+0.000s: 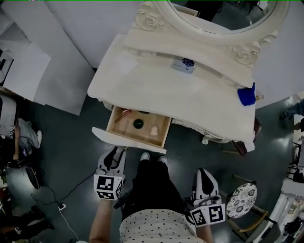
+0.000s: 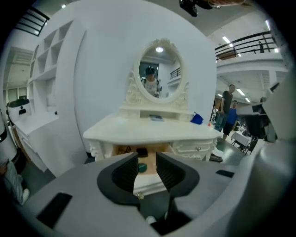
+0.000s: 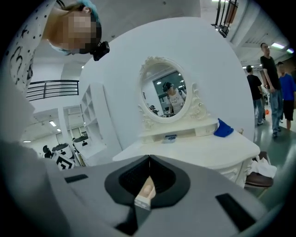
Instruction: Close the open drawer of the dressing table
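Observation:
The cream dressing table [image 1: 180, 90] with its oval mirror [image 1: 218, 14] stands ahead of me. Its left drawer [image 1: 126, 140] is pulled out, with a black round thing [image 1: 138, 124], a pale thing and reddish sticks inside. My left gripper [image 1: 115, 154] hovers just short of the drawer front, a little left of its middle. In the left gripper view the left gripper [image 2: 147, 164] is open and empty, with the drawer front [image 2: 149, 183] showing through the gap. My right gripper [image 1: 204, 173] hangs lower right, away from the drawer. In the right gripper view the right gripper [image 3: 149, 160] is shut on nothing.
A blue thing [image 1: 246, 95] and a small box [image 1: 184, 65] lie on the table. A chair with a patterned seat [image 1: 241, 200] stands at the right, cables [image 1: 61, 204] trail on the floor at the left. My shoes [image 1: 152, 157] are below the drawer. People [image 2: 229, 109] stand off right.

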`<act>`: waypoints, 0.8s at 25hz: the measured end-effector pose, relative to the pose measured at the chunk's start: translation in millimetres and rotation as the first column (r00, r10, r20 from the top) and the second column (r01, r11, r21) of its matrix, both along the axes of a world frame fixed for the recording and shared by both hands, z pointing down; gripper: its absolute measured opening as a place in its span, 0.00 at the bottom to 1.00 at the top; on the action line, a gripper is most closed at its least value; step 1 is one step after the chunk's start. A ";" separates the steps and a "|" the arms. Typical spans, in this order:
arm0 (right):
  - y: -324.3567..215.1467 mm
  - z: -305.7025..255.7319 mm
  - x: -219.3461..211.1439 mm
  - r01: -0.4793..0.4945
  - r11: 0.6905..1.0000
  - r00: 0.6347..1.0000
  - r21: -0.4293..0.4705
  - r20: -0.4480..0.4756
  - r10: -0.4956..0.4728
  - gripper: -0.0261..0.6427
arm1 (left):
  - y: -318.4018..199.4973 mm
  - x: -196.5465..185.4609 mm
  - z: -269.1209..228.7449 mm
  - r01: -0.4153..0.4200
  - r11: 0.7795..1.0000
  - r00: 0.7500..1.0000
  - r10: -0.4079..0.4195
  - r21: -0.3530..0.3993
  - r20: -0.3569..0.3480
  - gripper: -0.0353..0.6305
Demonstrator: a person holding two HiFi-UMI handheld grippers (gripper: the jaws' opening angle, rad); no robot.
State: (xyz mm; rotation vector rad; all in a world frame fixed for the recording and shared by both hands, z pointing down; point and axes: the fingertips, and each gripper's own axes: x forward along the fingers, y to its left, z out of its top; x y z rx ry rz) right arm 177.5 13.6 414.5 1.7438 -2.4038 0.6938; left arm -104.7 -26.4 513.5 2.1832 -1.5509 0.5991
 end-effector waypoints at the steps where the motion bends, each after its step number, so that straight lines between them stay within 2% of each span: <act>1: -1.2 5.6 -1.6 -0.003 1.000 1.000 -0.018 0.003 0.003 0.05 | 3.0 -2.1 22.5 -0.005 0.998 1.000 0.004 -0.057 -0.002 0.24; 5: -7.9 29.7 -8.8 -0.015 0.996 1.000 -0.088 0.015 0.017 0.05 | 8.1 -11.4 105.9 -0.024 0.970 0.999 0.033 -0.243 0.031 0.26; 9: -10.8 49.1 -17.7 -0.014 0.992 1.000 -0.128 0.013 0.016 0.05 | 10.4 -16.7 165.3 -0.016 0.940 0.997 0.041 -0.341 0.067 0.28; 14: -12.2 56.6 -24.3 -0.022 0.989 1.000 -0.148 0.007 0.023 0.05 | 11.3 -12.7 201.1 -0.046 0.911 0.994 0.084 -0.409 0.074 0.31; 18: -13.9 58.8 -25.4 -0.032 0.988 0.999 -0.154 0.004 0.033 0.05 | 10.4 -8.8 211.0 -0.050 0.901 0.994 0.087 -0.430 0.066 0.30; 20: -14.1 58.8 -24.8 -0.038 0.987 0.999 -0.155 0.001 0.039 0.05 | 9.5 -8.9 209.7 -0.042 0.898 0.996 0.075 -0.438 0.057 0.26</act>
